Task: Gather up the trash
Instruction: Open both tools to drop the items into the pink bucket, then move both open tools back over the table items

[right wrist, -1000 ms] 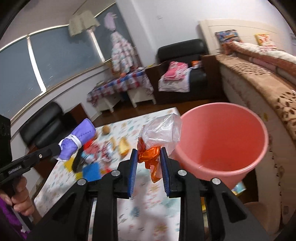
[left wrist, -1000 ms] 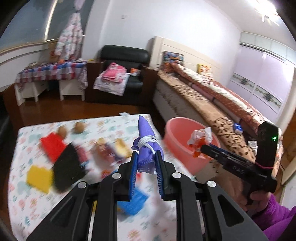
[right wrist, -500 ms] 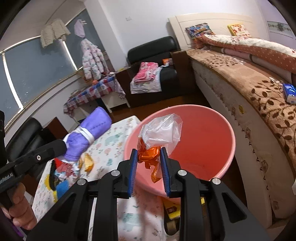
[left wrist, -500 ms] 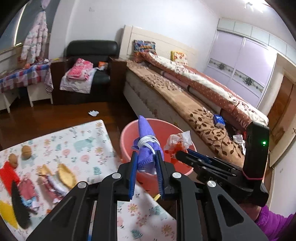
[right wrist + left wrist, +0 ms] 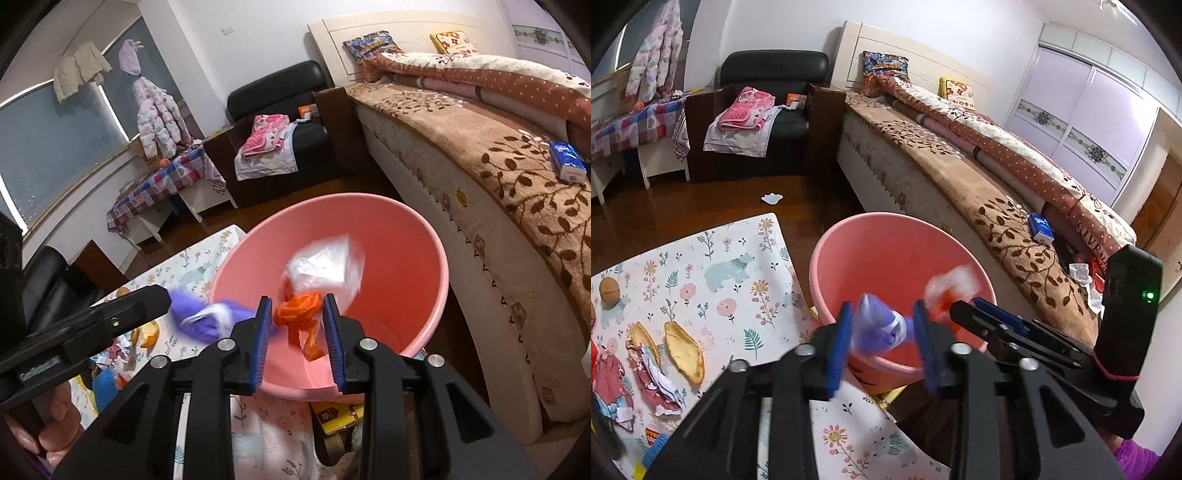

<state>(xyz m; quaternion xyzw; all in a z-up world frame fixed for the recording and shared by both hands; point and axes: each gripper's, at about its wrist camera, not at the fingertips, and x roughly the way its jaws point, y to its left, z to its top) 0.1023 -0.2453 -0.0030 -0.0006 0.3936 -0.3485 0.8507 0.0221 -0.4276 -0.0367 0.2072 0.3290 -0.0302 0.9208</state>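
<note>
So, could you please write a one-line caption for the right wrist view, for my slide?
Right gripper, jaws just opening, lets a clear and orange wrapper go over the pink bucket.

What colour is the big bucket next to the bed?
The bucket is pink, and the right wrist view shows it best.

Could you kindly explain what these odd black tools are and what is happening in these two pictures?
No robot here: a person holds hand-held tongs in each hand, each with a camera looking along its fingers, so each picture is one tool's view. The left tongs have just been opening, letting a purple bundle drop, blurred, between their fingers. The right tongs have just been opening too; an orange and clear plastic wrapper is slipping out. Both hang over a pink bucket. On the flowered tablecloth lie peels and other scraps.
</note>
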